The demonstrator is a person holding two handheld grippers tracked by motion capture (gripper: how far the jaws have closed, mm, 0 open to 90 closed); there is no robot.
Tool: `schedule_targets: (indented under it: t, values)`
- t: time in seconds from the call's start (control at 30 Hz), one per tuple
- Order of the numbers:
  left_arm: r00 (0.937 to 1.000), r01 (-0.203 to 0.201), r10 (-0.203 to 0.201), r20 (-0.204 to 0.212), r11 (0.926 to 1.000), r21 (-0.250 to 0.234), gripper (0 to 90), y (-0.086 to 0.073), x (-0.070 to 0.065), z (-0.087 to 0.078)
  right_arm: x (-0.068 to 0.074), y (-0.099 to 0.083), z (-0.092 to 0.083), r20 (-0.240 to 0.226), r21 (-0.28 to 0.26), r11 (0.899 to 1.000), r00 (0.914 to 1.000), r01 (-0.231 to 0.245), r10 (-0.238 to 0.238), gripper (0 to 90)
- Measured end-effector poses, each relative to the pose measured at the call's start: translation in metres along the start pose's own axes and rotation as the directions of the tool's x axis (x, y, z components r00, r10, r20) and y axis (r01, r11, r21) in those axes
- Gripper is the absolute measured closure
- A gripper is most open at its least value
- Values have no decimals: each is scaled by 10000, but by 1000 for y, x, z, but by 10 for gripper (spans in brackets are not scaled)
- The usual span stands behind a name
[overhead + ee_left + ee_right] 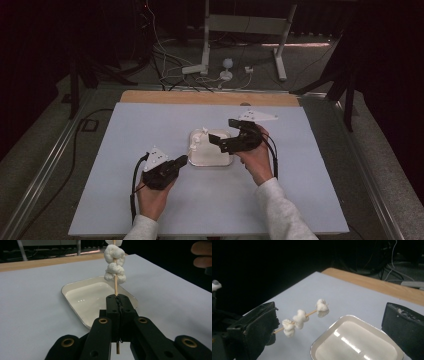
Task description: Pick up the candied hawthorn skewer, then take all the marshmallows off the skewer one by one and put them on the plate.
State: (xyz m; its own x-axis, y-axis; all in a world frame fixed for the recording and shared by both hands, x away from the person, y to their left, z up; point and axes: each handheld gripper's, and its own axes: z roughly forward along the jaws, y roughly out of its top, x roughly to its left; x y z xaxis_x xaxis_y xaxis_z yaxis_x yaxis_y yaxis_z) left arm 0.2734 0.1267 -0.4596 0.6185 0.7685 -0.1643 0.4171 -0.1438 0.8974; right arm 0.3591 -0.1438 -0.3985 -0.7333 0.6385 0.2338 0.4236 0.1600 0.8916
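A wooden skewer [115,286] threaded with three white lumps [114,263] stands up from my left gripper [118,298], whose jaws are shut on its lower end. In the high view the left gripper [183,159] sits at the left rim of a white tray [216,158], and the skewer [197,140] leans over the tray's left side. My right gripper [225,132] hovers over the tray's right half with its jaws wide apart. In the right gripper view the skewer [299,318] crosses in front of the open right gripper [331,322], above the tray [352,345].
The tray [85,295] rests mid-table on a pale blue-grey mat [125,150]. A wooden strip [210,97] edges the far side. Beyond it lie cables and white stand legs [202,67] on the floor. Fingers of the person's other hand [201,255] show at upper right.
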Motion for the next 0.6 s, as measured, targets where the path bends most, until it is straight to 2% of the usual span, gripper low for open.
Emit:
schedule_targets:
  t: [0.17,0.2,0.23,0.37,0.4,0.43,0.47,0.5,0.6]
  values:
    - [10000,-80,81,40,10000,-58,899,0,0,1,-1,-1,6,-71,363,9993,9999,-117,120,42]
    - [10000,-87,88,37,9999,-77,899,0,0,0,-2,0,7,-96,384,9989,9995,-286,290,84]
    - [9999,-107,108,33,9999,-96,899,0,0,0,-2,0,7,-96,384,9989,9995,-286,290,84]
    - [9998,-171,172,73,9997,-152,899,0,-1,0,-1,0,10,3,509,9982,9995,-330,331,184]
    - [9998,-191,193,81,9997,-160,899,-1,-2,1,-1,-1,11,-11,570,9977,9993,-367,368,267]
    - [9997,-215,216,78,9997,-154,899,-1,-2,1,-1,-1,11,-11,570,9977,9993,-367,368,267]
    - [9997,-226,227,92,9997,-131,899,-1,-2,1,-1,-1,11,-43,575,9975,9991,-407,410,306]
    - [9996,-250,251,108,9996,-109,899,-1,-2,2,-1,-1,12,-215,682,9965,9985,-491,506,401]
    - [9995,-283,283,141,9996,-33,900,-2,-3,3,0,-2,15,-296,876,9956,9989,-340,367,468]
